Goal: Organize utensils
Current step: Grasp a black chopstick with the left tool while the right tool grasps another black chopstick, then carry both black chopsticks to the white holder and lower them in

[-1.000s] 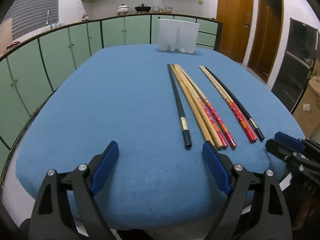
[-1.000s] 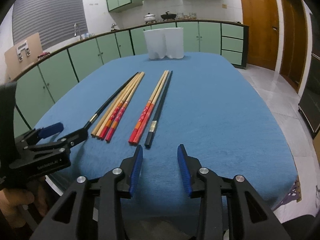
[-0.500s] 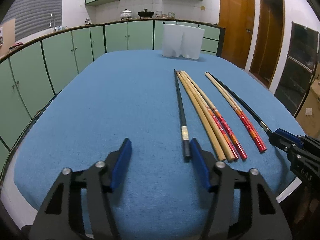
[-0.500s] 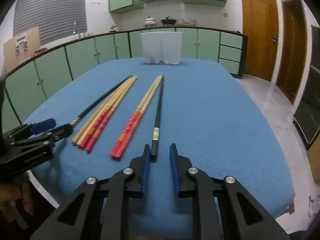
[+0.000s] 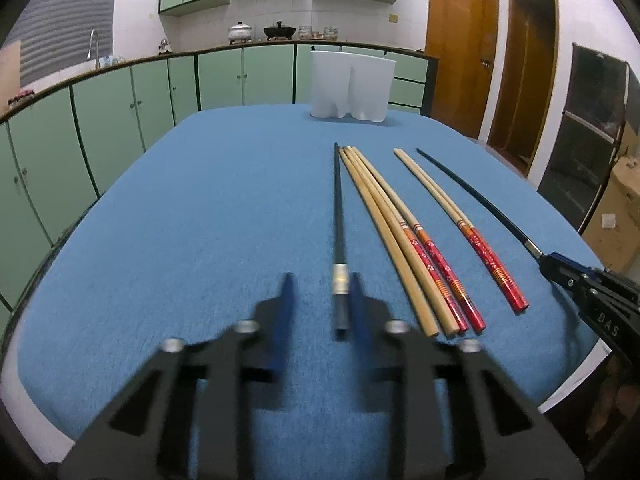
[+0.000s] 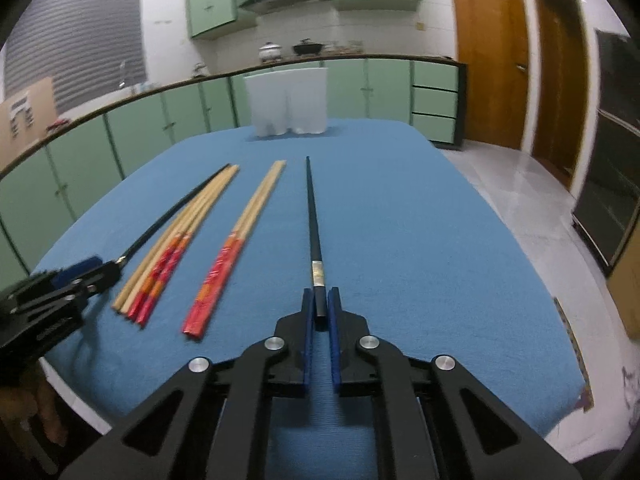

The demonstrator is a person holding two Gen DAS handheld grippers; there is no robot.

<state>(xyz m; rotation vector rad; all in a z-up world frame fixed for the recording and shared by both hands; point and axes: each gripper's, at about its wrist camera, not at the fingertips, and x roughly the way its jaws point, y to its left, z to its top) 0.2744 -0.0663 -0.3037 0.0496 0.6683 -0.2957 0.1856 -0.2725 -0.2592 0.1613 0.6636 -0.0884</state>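
On the blue cloth-covered table (image 6: 420,240), a long black chopstick (image 6: 313,224) is clamped by the right gripper (image 6: 319,312). A second black chopstick (image 5: 338,216) is straddled by the left gripper (image 5: 320,300), jaws apart; centring before closing seems advisable.

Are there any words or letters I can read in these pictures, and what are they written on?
"DAS": white letters on the black body of the right hand-held gripper, seen from the left wrist view; the word runs on out of sight.
Cardboard sheet by the counter: dark print, too blurred to read.
Metal band on the black chopstick: marks too small to read.
Nothing else is readable.
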